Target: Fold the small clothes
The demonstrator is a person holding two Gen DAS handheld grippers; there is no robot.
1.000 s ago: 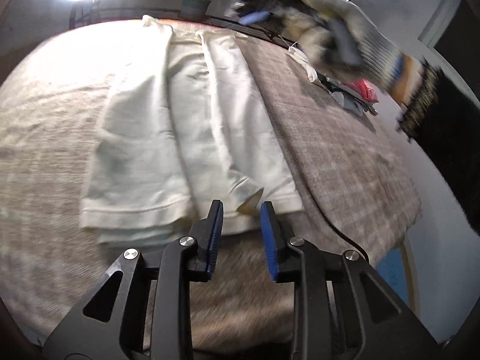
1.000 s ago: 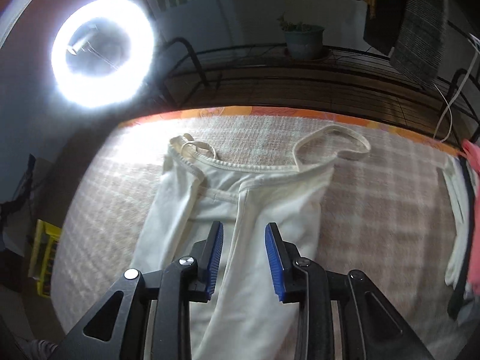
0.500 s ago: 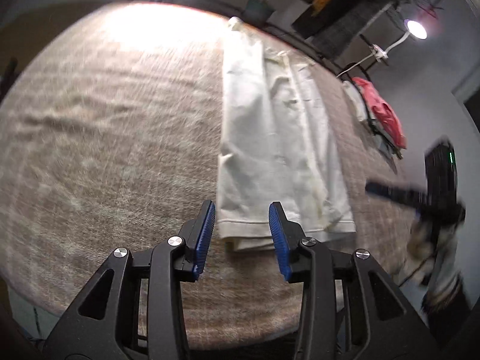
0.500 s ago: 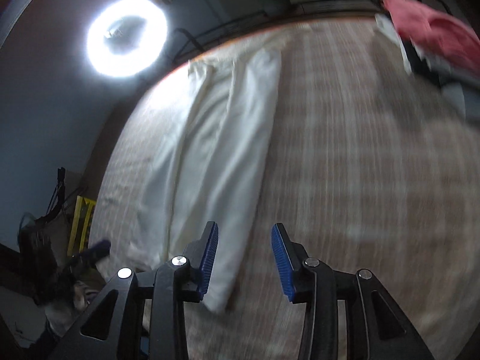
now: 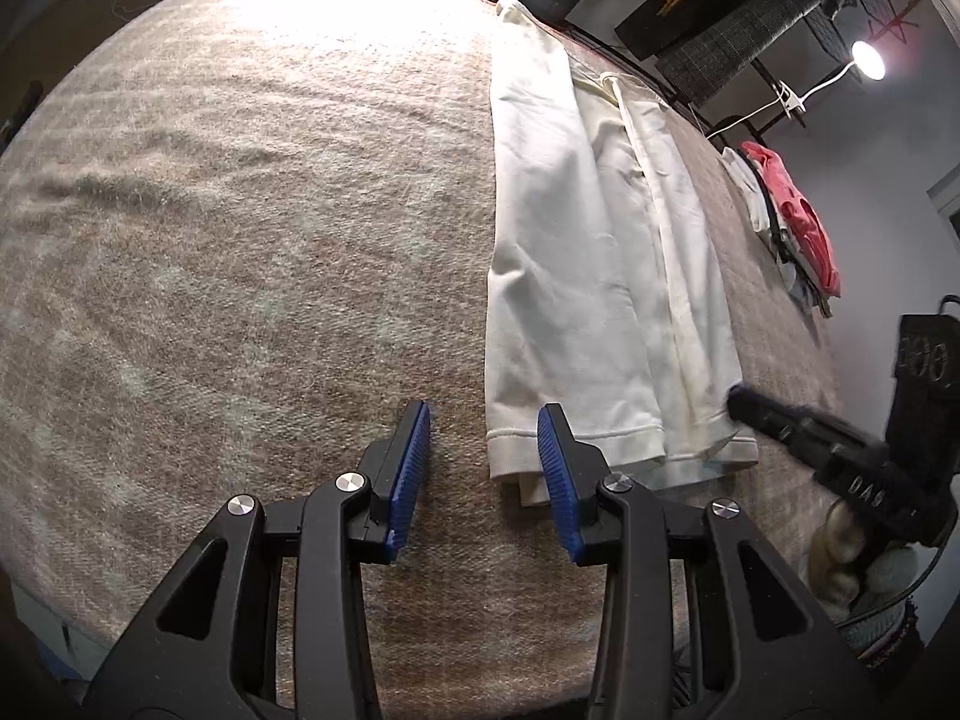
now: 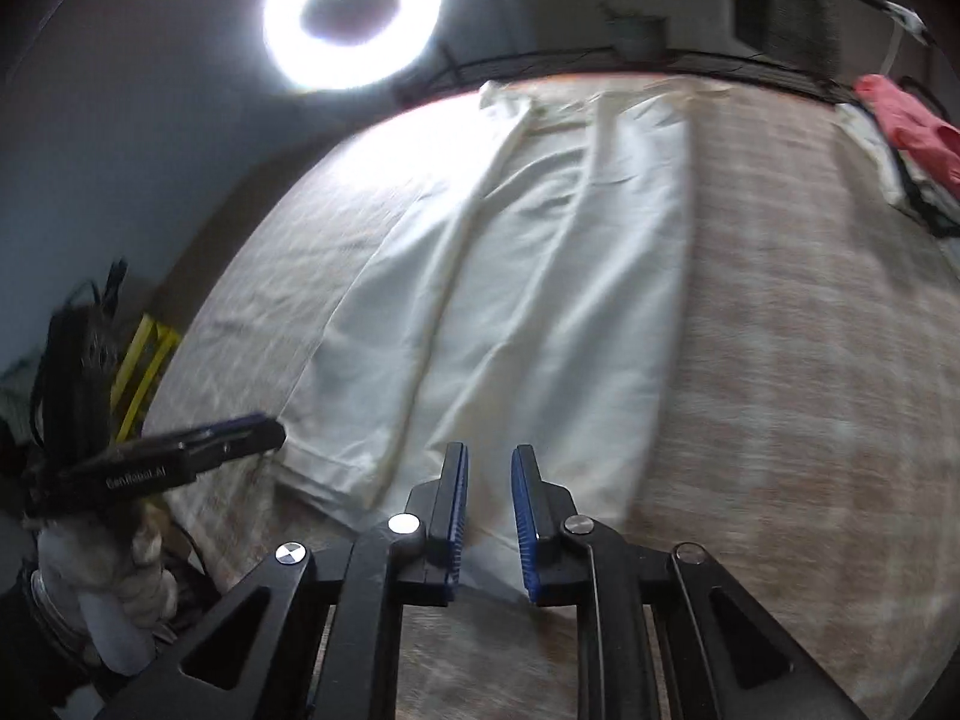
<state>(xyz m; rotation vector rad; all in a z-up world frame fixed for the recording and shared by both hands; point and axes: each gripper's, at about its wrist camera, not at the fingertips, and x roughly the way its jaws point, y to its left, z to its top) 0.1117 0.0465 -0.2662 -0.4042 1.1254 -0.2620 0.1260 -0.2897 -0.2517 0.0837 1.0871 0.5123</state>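
Both black grippers with blue ribbed pads sit at the near hem of the long folded cream garment [image 5: 594, 276] on the brown woven blanket [image 5: 240, 240], left gripper [image 5: 483, 474] part open and empty, right gripper [image 6: 487, 516] just narrowed, nothing visibly pinched, pink clothes pile [image 5: 798, 216] far right.

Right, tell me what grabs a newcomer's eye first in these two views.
First comes the cream garment, folded into a long strip on the brown checked blanket, its hem nearest the cameras. Next is the glaring ring light beyond the blanket's far edge. Both grippers sit at the hem: the left gripper at one corner, the right gripper with its jaws narrowed over the cloth.
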